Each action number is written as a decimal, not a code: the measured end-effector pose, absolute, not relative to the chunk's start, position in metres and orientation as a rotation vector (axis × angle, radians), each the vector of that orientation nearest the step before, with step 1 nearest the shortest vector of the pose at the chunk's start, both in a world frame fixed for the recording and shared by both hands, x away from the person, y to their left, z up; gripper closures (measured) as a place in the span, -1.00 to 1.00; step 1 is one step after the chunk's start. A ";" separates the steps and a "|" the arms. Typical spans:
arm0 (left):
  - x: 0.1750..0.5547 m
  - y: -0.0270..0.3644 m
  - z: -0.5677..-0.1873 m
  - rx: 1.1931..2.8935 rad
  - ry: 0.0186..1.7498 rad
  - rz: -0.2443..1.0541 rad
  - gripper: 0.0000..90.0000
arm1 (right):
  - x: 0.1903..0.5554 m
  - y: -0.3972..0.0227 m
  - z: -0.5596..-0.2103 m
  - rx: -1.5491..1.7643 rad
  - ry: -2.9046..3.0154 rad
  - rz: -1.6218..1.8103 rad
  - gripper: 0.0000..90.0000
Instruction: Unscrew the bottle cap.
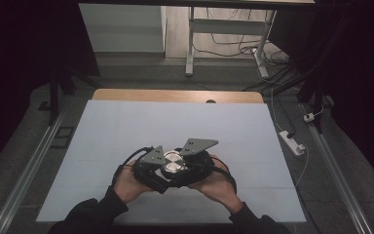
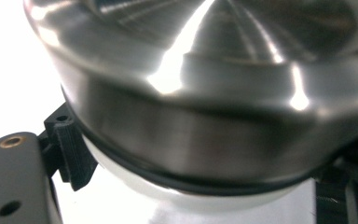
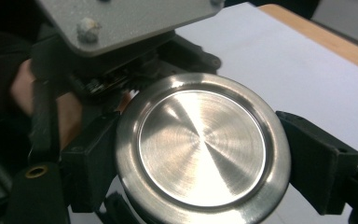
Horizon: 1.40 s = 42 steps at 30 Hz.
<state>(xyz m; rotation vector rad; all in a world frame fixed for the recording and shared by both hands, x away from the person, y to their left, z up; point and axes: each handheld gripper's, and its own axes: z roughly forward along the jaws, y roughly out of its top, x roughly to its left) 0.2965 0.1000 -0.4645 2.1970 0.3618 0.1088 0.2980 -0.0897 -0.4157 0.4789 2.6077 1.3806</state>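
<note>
Round steel lid (image 3: 203, 149) — brushed, shiny, raised rim around flat recessed centre, black seal ring beneath; face up, roughly level, held above white table (image 1: 126, 126) — near front edge, centre.

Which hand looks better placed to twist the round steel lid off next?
Right, probably. The right gripper has its jaws clamped squarely across the rim of the round brushed-steel lid. The left gripper sits lower, at the black ring and white body, so it is better suited to bracing.

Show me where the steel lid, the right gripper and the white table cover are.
steel lid (image 3: 202, 141): right gripper view, centre of its top.
right gripper (image 1: 191, 163): high view, beside the lid.
white table cover (image 1: 126, 126): high view, bare part.
</note>
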 end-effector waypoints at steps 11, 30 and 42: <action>0.290 0.097 -0.462 2.170 0.122 -0.036 -0.66 | 0.305 -0.110 -0.416 0.007 2.787 1.631 -0.60; 0.297 0.101 -0.464 2.151 0.480 0.166 -0.66 | 0.292 -0.086 -0.413 0.620 2.517 1.390 -0.74; 0.296 0.105 -0.460 2.162 0.214 -0.032 -0.66 | 0.299 -0.098 -0.409 0.357 2.696 1.516 -0.60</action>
